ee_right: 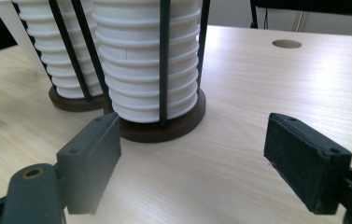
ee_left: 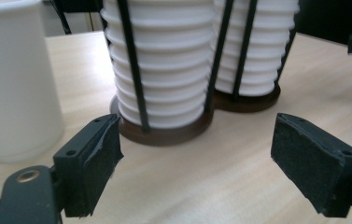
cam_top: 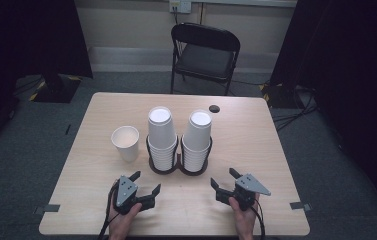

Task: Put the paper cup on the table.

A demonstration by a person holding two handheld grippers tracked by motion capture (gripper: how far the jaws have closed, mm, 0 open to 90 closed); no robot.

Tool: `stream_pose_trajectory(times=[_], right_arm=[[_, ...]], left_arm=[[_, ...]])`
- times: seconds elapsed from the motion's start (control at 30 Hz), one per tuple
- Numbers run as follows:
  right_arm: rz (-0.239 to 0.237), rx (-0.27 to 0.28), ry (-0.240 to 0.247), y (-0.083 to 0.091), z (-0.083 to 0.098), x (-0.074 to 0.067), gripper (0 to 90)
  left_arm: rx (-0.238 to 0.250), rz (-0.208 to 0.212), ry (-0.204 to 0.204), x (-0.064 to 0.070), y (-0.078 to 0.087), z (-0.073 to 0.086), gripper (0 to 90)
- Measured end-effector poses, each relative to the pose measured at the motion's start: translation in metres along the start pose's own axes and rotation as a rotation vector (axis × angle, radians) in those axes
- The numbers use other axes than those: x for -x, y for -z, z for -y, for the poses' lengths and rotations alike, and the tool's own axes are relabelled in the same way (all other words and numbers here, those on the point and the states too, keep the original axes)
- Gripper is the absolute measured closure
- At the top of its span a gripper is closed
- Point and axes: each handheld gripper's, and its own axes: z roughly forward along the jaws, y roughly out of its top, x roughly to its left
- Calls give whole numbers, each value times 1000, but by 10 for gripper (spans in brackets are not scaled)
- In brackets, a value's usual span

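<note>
Two tall stacks of white paper cups stand upside down in a black wire holder with twin brown bases (cam_top: 178, 169) at the table's middle: the left stack (cam_top: 160, 132) and the right stack (cam_top: 197, 136). A single white cup (cam_top: 125, 143) stands upright to their left. My left gripper (cam_top: 146, 182) rests low near the front edge, open, with nothing between its jaws; its own view faces the left stack (ee_left: 173, 70) with the single cup (ee_left: 15, 84) beside it. My right gripper (cam_top: 222, 177) is open and empty too, facing the right stack (ee_right: 145, 60).
The light wooden table (cam_top: 256, 150) has a round cable hole (cam_top: 214, 108) behind the stacks. A black folding chair (cam_top: 205, 55) stands beyond the far edge. Bare tabletop lies on both sides of the holder and between the grippers.
</note>
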Motion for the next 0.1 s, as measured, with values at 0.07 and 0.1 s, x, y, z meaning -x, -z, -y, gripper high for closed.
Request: stream_pose_trajectory(times=[0.07, 0.1], right_arm=[[3, -21, 2, -2, -1, -1, 182], [23, -40, 2, -4, -1, -1, 146]], left_arm=[[0, -9, 1, -1, -1, 0, 156], [-3, -14, 5, -2, -1, 0, 157]])
